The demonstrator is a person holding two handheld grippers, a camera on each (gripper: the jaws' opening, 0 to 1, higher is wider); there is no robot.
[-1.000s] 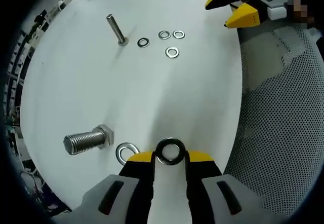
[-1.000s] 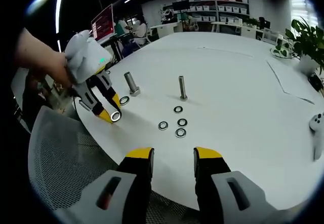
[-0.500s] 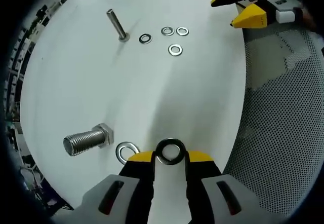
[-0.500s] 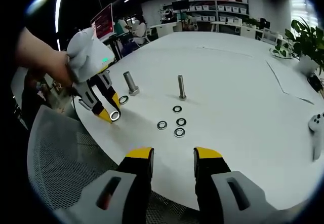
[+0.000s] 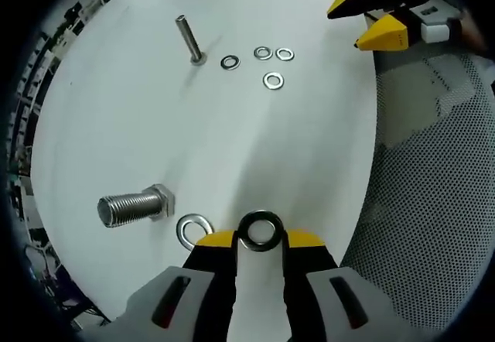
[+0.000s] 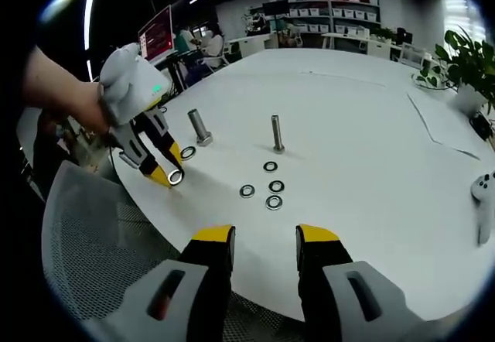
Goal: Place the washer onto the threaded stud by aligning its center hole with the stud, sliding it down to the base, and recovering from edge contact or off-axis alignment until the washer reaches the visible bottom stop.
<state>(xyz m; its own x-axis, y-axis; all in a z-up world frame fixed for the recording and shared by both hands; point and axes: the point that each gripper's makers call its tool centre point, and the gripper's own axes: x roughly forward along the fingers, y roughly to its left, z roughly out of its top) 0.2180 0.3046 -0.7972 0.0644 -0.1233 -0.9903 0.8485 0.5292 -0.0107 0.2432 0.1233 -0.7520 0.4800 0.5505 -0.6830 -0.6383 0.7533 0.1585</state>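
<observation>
Washer (image 5: 260,231) is pinched edge-on at the left gripper (image 5: 260,237) tips, hole exposed for threading onto the thick threaded stud (image 5: 133,208) just beyond-left, while the right gripper (image 6: 264,237) is held spread, empty

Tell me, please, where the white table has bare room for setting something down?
Bare table lies right of the slim stud and between the small washers and the left gripper. It is crowded around the thick bolt and loose washer.
</observation>
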